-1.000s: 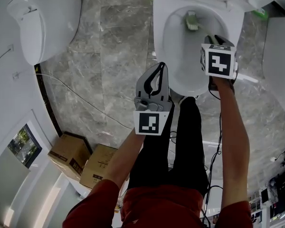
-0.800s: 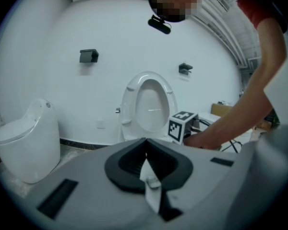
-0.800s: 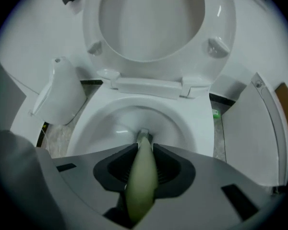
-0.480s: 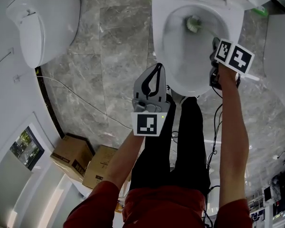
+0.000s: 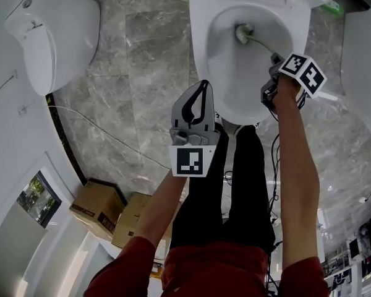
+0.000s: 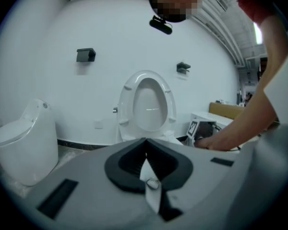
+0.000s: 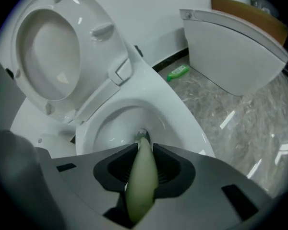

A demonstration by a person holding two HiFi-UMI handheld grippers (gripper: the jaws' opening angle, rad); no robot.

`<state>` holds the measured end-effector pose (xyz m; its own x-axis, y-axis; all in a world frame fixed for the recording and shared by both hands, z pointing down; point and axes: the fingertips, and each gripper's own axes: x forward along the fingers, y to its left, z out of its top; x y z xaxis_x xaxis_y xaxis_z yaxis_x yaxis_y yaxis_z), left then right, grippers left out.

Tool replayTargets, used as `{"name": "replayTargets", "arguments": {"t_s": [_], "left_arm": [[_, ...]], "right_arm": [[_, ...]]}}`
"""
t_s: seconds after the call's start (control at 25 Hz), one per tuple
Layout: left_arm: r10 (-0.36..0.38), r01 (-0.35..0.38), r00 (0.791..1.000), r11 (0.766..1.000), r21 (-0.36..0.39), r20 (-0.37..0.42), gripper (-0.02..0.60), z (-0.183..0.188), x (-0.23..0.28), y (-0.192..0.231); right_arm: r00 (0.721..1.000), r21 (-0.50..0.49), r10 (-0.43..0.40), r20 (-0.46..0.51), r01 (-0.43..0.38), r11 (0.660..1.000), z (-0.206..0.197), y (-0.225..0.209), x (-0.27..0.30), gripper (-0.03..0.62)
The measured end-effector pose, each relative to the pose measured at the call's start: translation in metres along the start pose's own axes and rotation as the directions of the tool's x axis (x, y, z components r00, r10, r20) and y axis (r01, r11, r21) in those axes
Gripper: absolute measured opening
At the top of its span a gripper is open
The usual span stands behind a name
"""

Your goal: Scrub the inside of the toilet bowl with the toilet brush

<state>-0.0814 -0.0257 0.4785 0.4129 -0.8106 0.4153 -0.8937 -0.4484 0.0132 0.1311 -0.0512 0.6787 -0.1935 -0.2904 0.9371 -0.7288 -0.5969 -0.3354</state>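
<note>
The right gripper (image 5: 275,67) (image 7: 143,150) has its two jaws pressed on the pale green handle of the toilet brush (image 7: 141,176), which runs forward between them and down into the toilet bowl (image 5: 226,85). The brush head (image 5: 242,33) lies against the far inner wall of the bowl, close to the back and a little left of the middle. One second ago the head was more to the right, and the marker cube (image 5: 304,73) of this gripper faced flat toward the head camera. Now the cube is rolled to one side and shows two faces, and the gripper sits nearer to the right rim of the bowl.

The left gripper (image 5: 205,86) (image 6: 145,143) is almost where it was. Its jaws are closed tip to tip with nothing between them, and it hangs over the floor (image 5: 142,73) just left of the front of the bowl, pointing forward.

The right arm (image 5: 294,159) is stretched out nearly straight, with the wrist turned toward the bowl. The left arm (image 5: 164,197) is bent and kept close to the body.

The seat (image 7: 53,47) stands raised behind the bowl. Farther out, a green bottle (image 7: 177,72) lies on the grey stone floor to the right. A second toilet (image 5: 49,30) stands well apart on the left, and two cardboard boxes (image 5: 99,203) sit near the person's left side.
</note>
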Motion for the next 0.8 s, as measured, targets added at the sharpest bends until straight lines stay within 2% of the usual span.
{"name": "replayTargets", "arguments": {"t_s": [0.08, 0.32, 0.44, 0.48, 0.52, 0.56, 0.6, 0.64, 0.68, 0.72, 0.8], "left_arm": [[0.006, -0.006, 1.000, 1.000, -0.007, 0.005, 0.000, -0.001, -0.001, 0.001], [0.003, -0.003, 1.000, 1.000, -0.002, 0.019, 0.000, 0.000, -0.002, -0.005], [-0.001, 0.001, 1.000, 1.000, -0.019, 0.000, 0.000, -0.002, 0.000, -0.008], [-0.003, 0.002, 1.000, 1.000, -0.021, -0.007, 0.000, -0.003, 0.001, -0.008], [-0.002, 0.001, 1.000, 1.000, -0.025, -0.010, 0.000, -0.003, 0.001, -0.008], [0.000, 0.000, 1.000, 1.000, -0.028, -0.007, 0.000, -0.002, 0.001, -0.007], [0.001, -0.001, 1.000, 1.000, -0.031, -0.005, 0.000, -0.001, 0.001, -0.007], [0.002, -0.002, 1.000, 0.999, -0.035, -0.006, 0.000, -0.002, 0.000, -0.007], [0.003, -0.004, 1.000, 0.999, -0.041, -0.013, 0.000, -0.004, -0.001, -0.007], [0.005, -0.006, 1.000, 0.999, -0.046, -0.022, 0.000, -0.008, -0.002, -0.007], [0.005, -0.006, 1.000, 0.999, -0.041, -0.029, 0.000, -0.012, -0.002, -0.008]], "right_arm": [[1.000, 0.029, 0.012, -0.003, -0.012, 0.999, -0.001, -0.006, 0.000, 0.097], [0.993, -0.014, 0.094, 0.067, -0.093, 0.996, 0.026, -0.003, -0.046, 0.097], [0.990, -0.152, 0.093, 0.109, -0.076, 0.985, 0.039, -0.005, -0.060, 0.098], [0.990, -0.236, 0.080, 0.117, -0.051, 0.970, 0.040, -0.005, -0.061, 0.097], [0.990, -0.355, 0.061, 0.129, -0.012, 0.935, 0.041, -0.005, -0.062, 0.097], [0.988, -0.503, 0.039, 0.147, 0.041, 0.863, 0.042, -0.002, -0.062, 0.097], [0.984, -0.657, 0.020, 0.176, 0.102, 0.747, 0.043, 0.002, -0.064, 0.097], [0.978, -0.790, 0.015, 0.210, 0.161, 0.591, 0.043, 0.008, -0.064, 0.097], [0.970, -0.884, 0.023, 0.241, 0.210, 0.418, 0.041, 0.013, -0.064, 0.097], [0.964, -0.938, 0.040, 0.264, 0.247, 0.245, 0.038, 0.017, -0.063, 0.095], [0.947, -0.945, 0.092, 0.307, 0.315, -0.091, 0.033, 0.025, -0.063, 0.095]]}}
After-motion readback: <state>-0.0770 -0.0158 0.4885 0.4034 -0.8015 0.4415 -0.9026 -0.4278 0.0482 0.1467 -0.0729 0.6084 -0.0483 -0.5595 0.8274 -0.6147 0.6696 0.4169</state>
